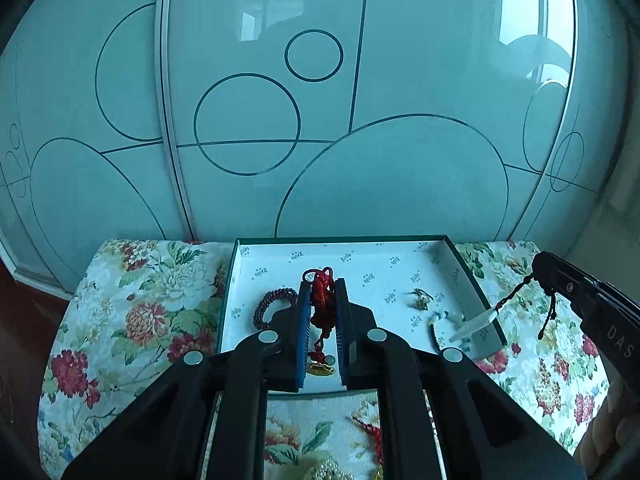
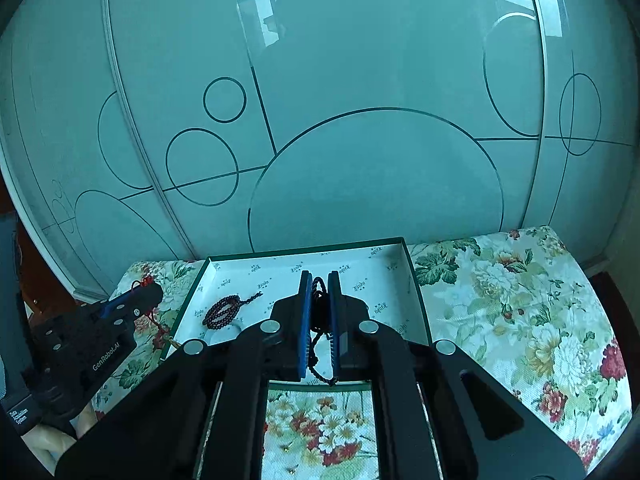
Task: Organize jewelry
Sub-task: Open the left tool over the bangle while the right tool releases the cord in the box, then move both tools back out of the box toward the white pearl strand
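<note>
Open green-rimmed box [image 1: 472, 276] w/ white printed lining sits on the floral-cloth desk [image 1: 132, 312], back edge near the frosted glass doors [image 1: 320, 120]. In the box, left wrist view: dark red bead bracelet [image 1: 272, 306] coiled at approx 9 o'clock of the box floor, small gold-tone ring piece [image 1: 420, 298] at approx 3 o'clock, blue-and-white bead string [image 1: 440, 322] just below it toward 4 o'clock. Left tool [image 1: 322, 304] is clamped on a red knotted cord charm [image 1: 322, 300]; the cord runs down between the blue pads to a pale bead and a gold piece at its lower end, over the box's near edge. Right tool [image 2: 320, 300] is clamped on a dark cord [image 2: 319, 320]; from the left view that cord hangs off the tool at 3 o'clock, carrying a white elongated pendant [image 1: 476, 326] whose tip lies over the box's right wall. More red cord and pearly beads [image 1: 324, 470] lie on the cloth at 6 o'clock, outside the box.
</note>
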